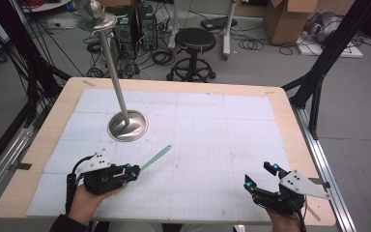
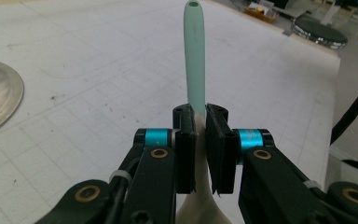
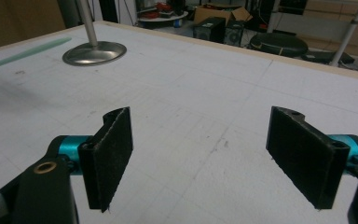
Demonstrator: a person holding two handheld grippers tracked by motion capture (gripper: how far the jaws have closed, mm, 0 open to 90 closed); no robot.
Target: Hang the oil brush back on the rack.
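A pale green utensil handle [image 1: 156, 157] sticks out from my left gripper [image 1: 134, 172] at the front left of the table, pointing toward the metal stand. In the left gripper view the jaws are shut on this utensil [image 2: 195, 60], whose white end widens below the pads [image 2: 184, 154]. My right gripper [image 1: 261, 176] rests at the front right with its jaws wide apart. Nothing lies between its pads [image 3: 109, 156]. The green handle [image 3: 32, 50] also shows far left in the right gripper view.
A metal stand with a round base [image 1: 127, 125] and a tall slanted pole [image 1: 111, 63] stands on the white gridded mat [image 1: 212, 125] at the back left. Behind the table are a black stool [image 1: 194, 41], cables and cardboard boxes [image 1: 290, 17].
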